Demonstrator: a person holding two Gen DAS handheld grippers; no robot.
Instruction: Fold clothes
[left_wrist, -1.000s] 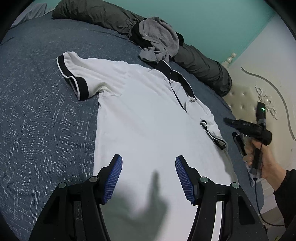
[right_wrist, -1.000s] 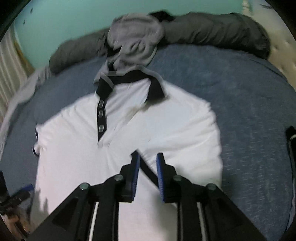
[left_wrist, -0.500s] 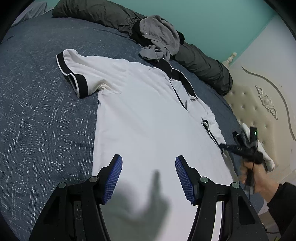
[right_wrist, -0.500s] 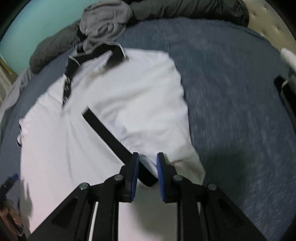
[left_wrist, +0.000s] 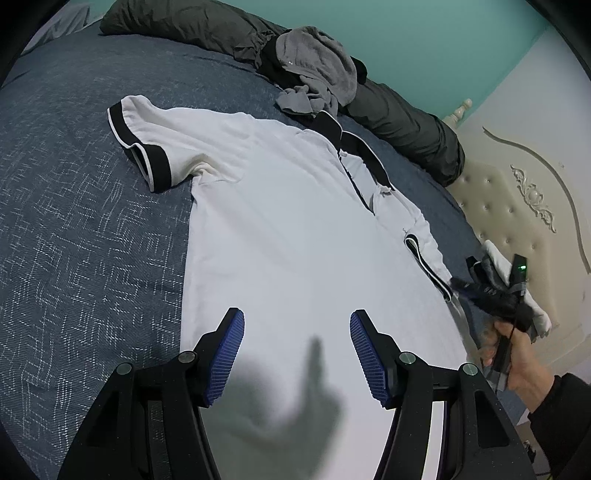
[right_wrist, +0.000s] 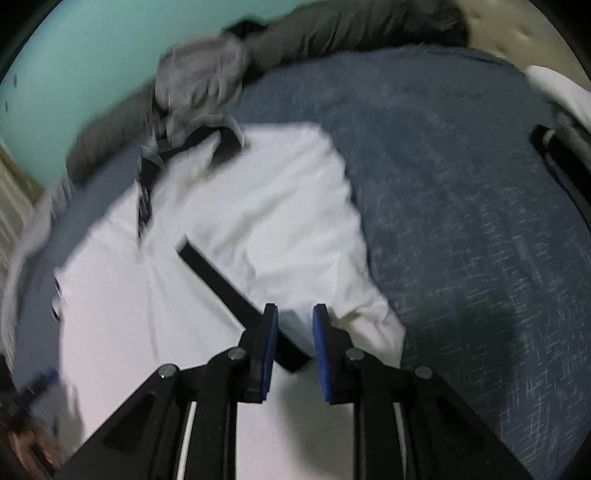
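Note:
A white polo shirt (left_wrist: 295, 240) with black collar and cuffs lies face up on the blue-grey bed (left_wrist: 92, 258). One sleeve (left_wrist: 147, 147) spreads out flat. The other is folded in over the body, its black cuff (right_wrist: 221, 284) lying slantwise. My left gripper (left_wrist: 296, 314) hovers open over the shirt's lower part with nothing between its pads. My right gripper (right_wrist: 295, 308) is low over the near end of that cuff, its jaws a narrow gap apart. The cuff's end shows in the gap, and I see no pinch. In the left wrist view the right gripper (left_wrist: 456, 286) is blurred, at the cuff's tip.
A heap of grey clothes (left_wrist: 317, 66) and a long dark roll of bedding (left_wrist: 406, 129) lie along the far side by the teal wall. A padded cream headboard (left_wrist: 517, 221) stands on the right, with a white cloth (left_wrist: 495, 254) at its foot. A person's hand (left_wrist: 517, 369) holds the right gripper.
The right gripper has dropped and moved outward from above the shirt to the cuff's near end, rolling a little. The shirt, its cuff and the left gripper have not moved.

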